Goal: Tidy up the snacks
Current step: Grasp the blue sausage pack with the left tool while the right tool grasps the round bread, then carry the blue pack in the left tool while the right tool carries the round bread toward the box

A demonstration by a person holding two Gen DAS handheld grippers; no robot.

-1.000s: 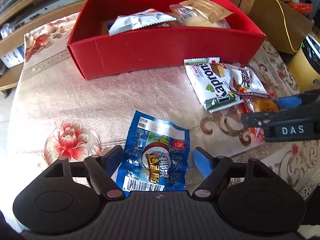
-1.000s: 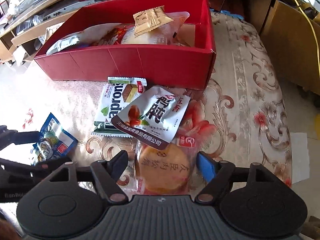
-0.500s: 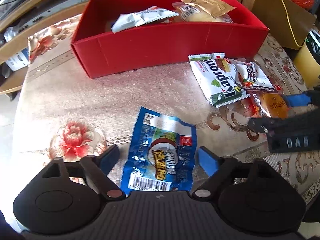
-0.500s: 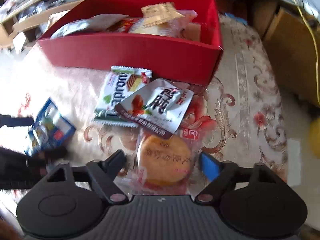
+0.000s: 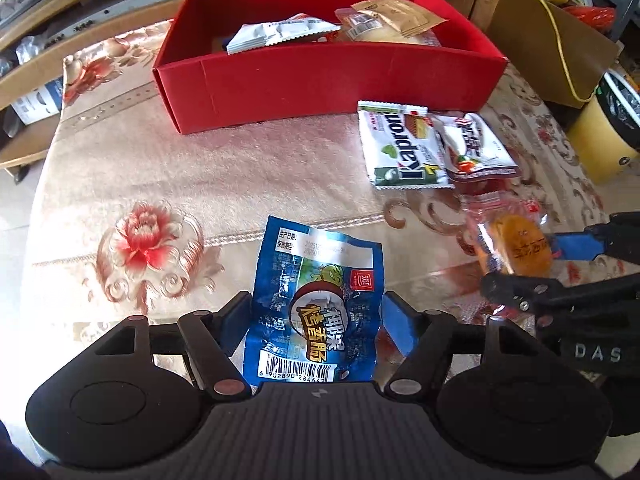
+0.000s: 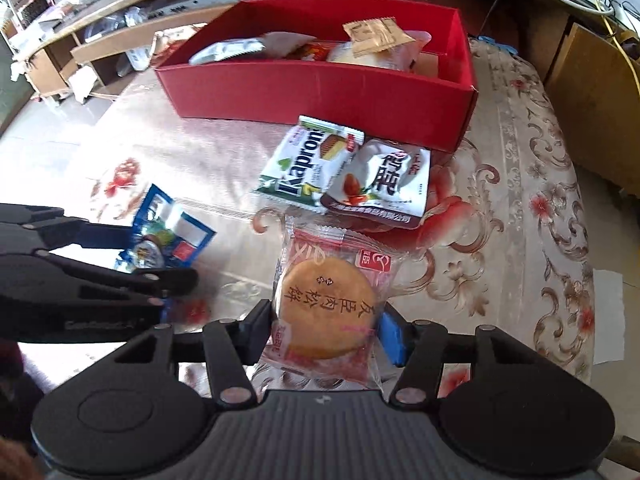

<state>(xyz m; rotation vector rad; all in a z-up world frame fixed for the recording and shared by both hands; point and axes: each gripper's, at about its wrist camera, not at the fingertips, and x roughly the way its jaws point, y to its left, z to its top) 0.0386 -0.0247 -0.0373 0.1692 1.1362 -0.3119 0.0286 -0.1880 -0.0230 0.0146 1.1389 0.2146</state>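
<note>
A broad strip of bare floral tablecloth (image 5: 224, 168) lay between the long red cardboard box (image 5: 320, 80), across the upper centre of the left wrist view, and the grippers at the lower edge; the cloth's left border ran down the left side of that frame. The left gripper (image 5: 316, 320) had its blue-padded fingers drawn in against both sides of a crinkled blue foil snack packet (image 5: 316, 300), lower centre, with a barcode reading 6 902890 284642 at its near end. The right gripper (image 6: 324, 328) was closed on a clear-and-pink wrapped round golden pastry (image 6: 328, 312), lower centre of its own view, printed with dark Chinese characters. Only the right wrist view showed the box's right-hand end and the tablecloth beyond it running toward a wooden cabinet (image 6: 592, 80) in the upper right; only the left wrist view showed a brown carton (image 5: 552, 40) and a yellow bin (image 5: 600, 136) at its upper right. Just before the box lay a white-and-green "Kapron" wafer packet (image 6: 304, 168), overlapped by a white pouch with brown trim (image 6: 380, 184). More wrapped snacks (image 5: 280, 34) sat inside the box.
</note>
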